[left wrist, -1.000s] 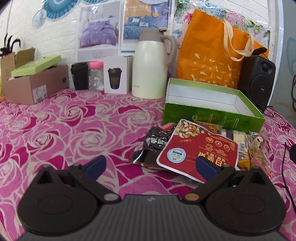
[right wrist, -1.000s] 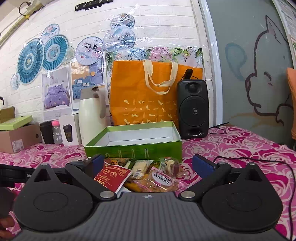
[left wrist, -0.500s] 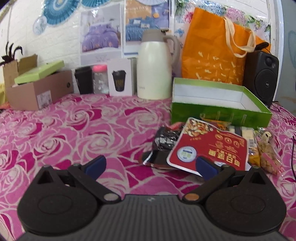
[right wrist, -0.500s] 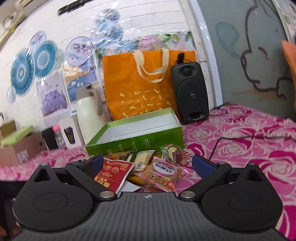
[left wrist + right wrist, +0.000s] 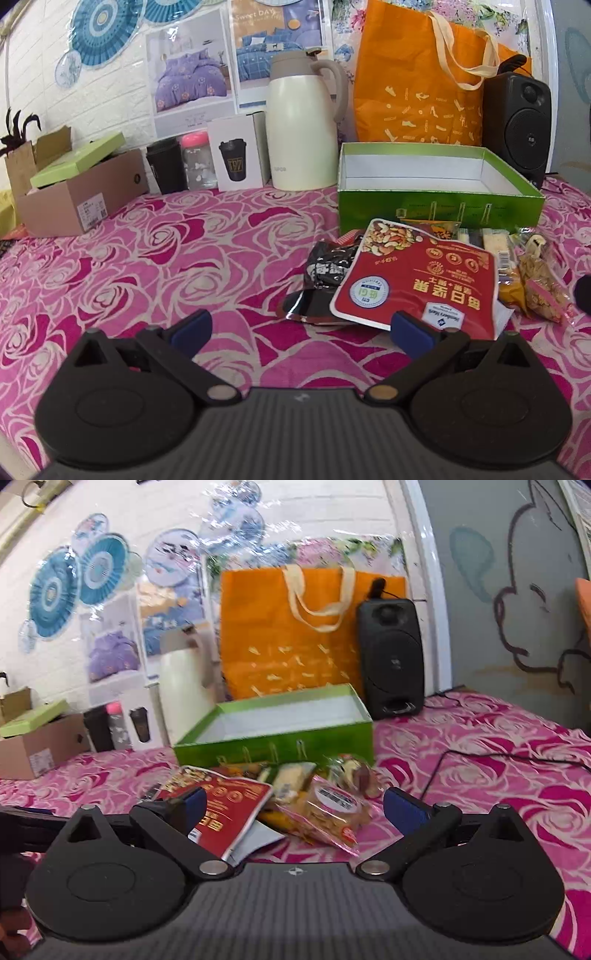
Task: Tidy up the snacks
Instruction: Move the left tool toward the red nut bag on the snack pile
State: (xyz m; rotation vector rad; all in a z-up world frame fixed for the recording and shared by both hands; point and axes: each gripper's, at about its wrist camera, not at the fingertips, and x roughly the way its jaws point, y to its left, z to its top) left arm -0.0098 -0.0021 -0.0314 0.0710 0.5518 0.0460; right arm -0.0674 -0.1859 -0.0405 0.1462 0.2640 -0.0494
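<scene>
A pink rose-print cloth (image 5: 155, 258) is spread over the whole surface, backed by a white brick wall (image 5: 110, 96) hung with blue paper fans and bedding posters; a grey panel with a cat outline (image 5: 517, 609) is seen to the right. Along the wall are lined an orange bag (image 5: 417, 81), a black speaker (image 5: 517, 122), a cream jug (image 5: 303, 125) and a cardboard box (image 5: 77, 199). A green box (image 5: 436, 206), open and white inside, is set lengthwise across the left view. The snacks are heaped just in front of it, touching its near wall. The red nut pouch (image 5: 417, 280) lies flat on top, long axis running toward the box, print upside down to the left camera. A black packet (image 5: 328, 266) is tucked under its left edge; a clear cracker pack (image 5: 332, 812) sits at the pile's right. Left gripper (image 5: 301, 326) and right gripper (image 5: 291, 805) are both spread wide, nothing held, low over the cloth near the pile.
</scene>
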